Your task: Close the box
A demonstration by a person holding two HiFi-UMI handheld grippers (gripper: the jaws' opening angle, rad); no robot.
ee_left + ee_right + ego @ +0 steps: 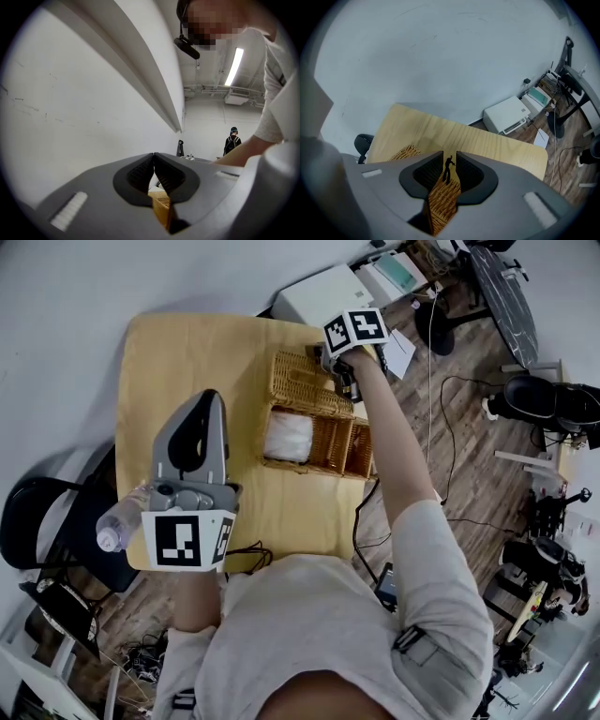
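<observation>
1. Head view: a wicker box [314, 442] sits on the right half of a light wooden table [187, 352], near its right edge, with its lid [302, 381] swung open on the far side.
2. The box's interior is divided. A white bundle [288, 437] fills the left compartment, and a narrower compartment lies at the right end.
3. The right gripper [336, 369] reaches out on an extended arm to the far right part of the lid, its marker cube facing up.
4. In the right gripper view, the right gripper [449, 161] has its jaws clamped on the woven edge of the lid [440, 201], which runs up between the pads. A small black clasp [449, 169] stands on that edge in the narrow gap.
5. Beyond those jaws lie the table [440, 133] and a white machine [508, 115] on the floor by the wall.
6. The left gripper [213, 397] hangs over the table's near left part, well apart from the box and touching nothing.
7. In the left gripper view, the left gripper [153, 157] has its jaw tips pressed together with nothing between them. It points at a pale wall.
8. A clear plastic bottle [117, 524] shows just beside the left gripper, at the table's near left edge.
</observation>
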